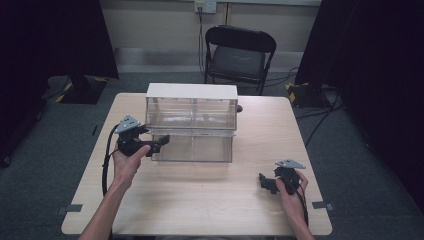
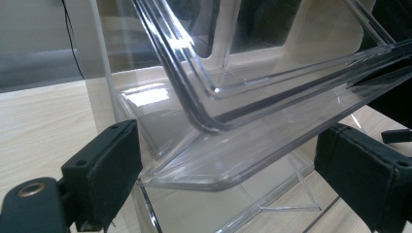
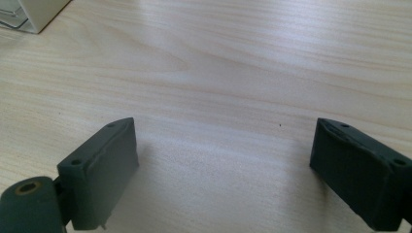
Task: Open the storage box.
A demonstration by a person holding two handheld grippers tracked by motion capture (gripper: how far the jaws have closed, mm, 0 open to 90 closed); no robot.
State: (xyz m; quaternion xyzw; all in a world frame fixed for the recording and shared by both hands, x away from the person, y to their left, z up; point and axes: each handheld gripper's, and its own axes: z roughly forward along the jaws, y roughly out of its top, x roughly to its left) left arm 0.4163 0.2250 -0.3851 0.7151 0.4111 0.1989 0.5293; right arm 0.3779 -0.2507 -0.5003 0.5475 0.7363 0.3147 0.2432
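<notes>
Clear drawer unit (image 1: pixel 191 127) mid-counter (image 1: pixel 200 200), contents indiscernible (glare). Left hand-held gripper (image 1: pixel 161 142) level at lower drawer's left corner, jaws wide, rim between, ungripped. Right hand-held gripper (image 1: pixel 264 182) wide, empty, low over counter.

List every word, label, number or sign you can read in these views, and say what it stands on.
None can be read.
Clear organizer: no label or print shows, in the high view or the left gripper view.
Wall plate behind the chair: any marking is too small to read.
Yellow-and-black strips on the floor: stripes, no letters.
</notes>
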